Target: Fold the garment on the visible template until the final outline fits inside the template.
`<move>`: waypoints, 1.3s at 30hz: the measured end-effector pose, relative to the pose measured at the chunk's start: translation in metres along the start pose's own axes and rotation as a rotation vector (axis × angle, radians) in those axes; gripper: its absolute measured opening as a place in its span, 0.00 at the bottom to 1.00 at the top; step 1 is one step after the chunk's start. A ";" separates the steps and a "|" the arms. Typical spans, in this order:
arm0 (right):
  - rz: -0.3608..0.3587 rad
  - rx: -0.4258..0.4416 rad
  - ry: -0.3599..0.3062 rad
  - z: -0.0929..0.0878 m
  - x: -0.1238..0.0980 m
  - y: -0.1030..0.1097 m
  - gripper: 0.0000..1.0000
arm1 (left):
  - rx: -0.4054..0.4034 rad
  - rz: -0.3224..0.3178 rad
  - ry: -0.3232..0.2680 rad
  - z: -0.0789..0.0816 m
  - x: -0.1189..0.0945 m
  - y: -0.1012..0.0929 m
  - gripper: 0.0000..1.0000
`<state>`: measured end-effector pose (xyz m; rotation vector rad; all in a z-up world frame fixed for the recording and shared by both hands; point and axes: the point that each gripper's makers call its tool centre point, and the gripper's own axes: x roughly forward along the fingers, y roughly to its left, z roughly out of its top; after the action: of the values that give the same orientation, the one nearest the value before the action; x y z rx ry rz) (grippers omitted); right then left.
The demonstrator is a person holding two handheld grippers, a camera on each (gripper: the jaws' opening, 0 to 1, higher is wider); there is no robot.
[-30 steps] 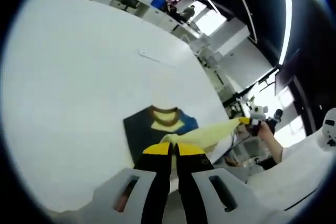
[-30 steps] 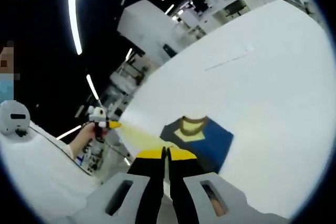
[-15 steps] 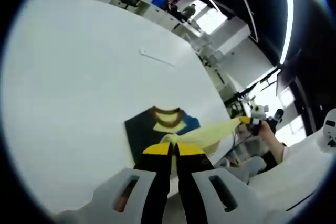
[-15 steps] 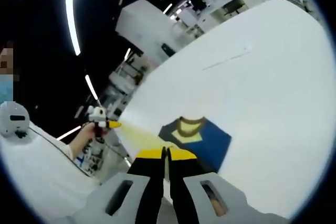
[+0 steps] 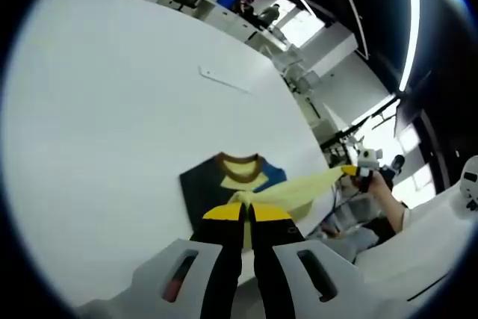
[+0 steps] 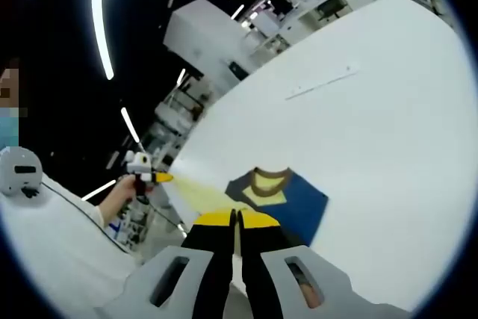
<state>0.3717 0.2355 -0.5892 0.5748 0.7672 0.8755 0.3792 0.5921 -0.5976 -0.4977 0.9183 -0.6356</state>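
A navy and blue garment [image 5: 202,184] with a yellow chest panel and brown collar lies on the white table [image 5: 112,110]. Its pale yellow hem [image 5: 299,188] is lifted and stretched taut between the two grippers. My left gripper [image 5: 247,211] is shut on one end of that hem. The right gripper [image 5: 352,172] shows at the far right, holding the other end in a person's hand. In the right gripper view, my right gripper [image 6: 237,217] is shut on the hem [image 6: 193,188] above the garment [image 6: 299,203], and the left gripper [image 6: 158,178] holds the far end.
A thin pale strip [image 5: 224,81] lies on the table beyond the garment, also visible as a strip [image 6: 321,82] in the right gripper view. The table edge [image 5: 314,132] runs close to the garment. Desks and shelving stand in the background. A person in white [image 6: 52,244] is beside the table.
Both views have shifted very slightly. The hem stays stretched between the two shut grippers and the garment lies as before.
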 end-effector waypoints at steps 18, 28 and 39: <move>0.003 0.005 0.003 0.002 0.005 -0.005 0.02 | -0.001 0.003 0.011 0.003 0.005 0.007 0.00; 0.002 0.011 0.007 0.004 0.009 -0.010 0.02 | -0.004 0.005 0.013 0.006 0.009 0.011 0.00; -0.002 0.017 0.015 0.006 0.014 -0.016 0.02 | -0.012 0.006 0.014 0.009 0.016 0.015 0.00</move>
<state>0.3897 0.2377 -0.6020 0.5830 0.7894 0.8733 0.3983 0.5926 -0.6112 -0.5015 0.9368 -0.6296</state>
